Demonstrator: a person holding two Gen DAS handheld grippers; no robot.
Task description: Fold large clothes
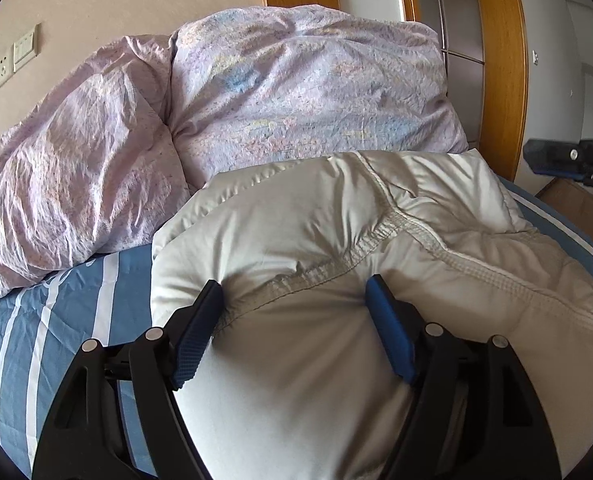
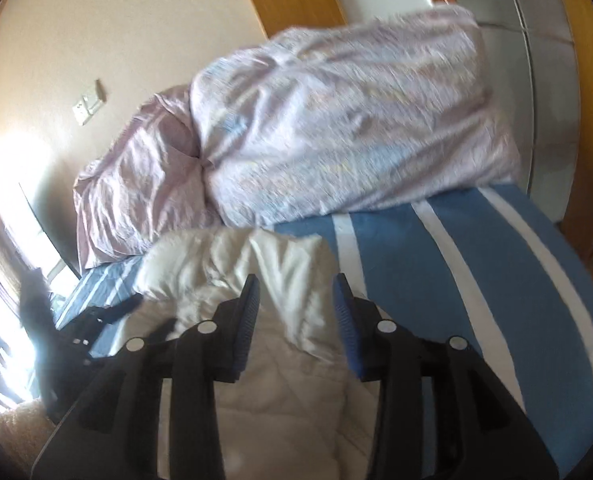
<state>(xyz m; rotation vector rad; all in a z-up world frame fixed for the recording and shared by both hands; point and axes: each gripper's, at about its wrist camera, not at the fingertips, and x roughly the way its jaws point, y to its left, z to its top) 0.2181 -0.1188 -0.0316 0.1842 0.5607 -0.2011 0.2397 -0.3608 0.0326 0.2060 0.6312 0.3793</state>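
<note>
On a bed with a blue striped sheet [image 1: 56, 340], pink duvet [image 1: 296, 92] behind, a padded white coat [image 1: 336, 240] lies mid-fold; left gripper [image 1: 294, 332] clamps its puffy edge, right gripper [image 2: 296, 320] hangs over it with fingers apart, next fold needs a fresh grip

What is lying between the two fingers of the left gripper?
In the left wrist view, a puffy fold of the white padded jacket with its stitched seam fills the gap of the left gripper; both pads press into it.
</note>
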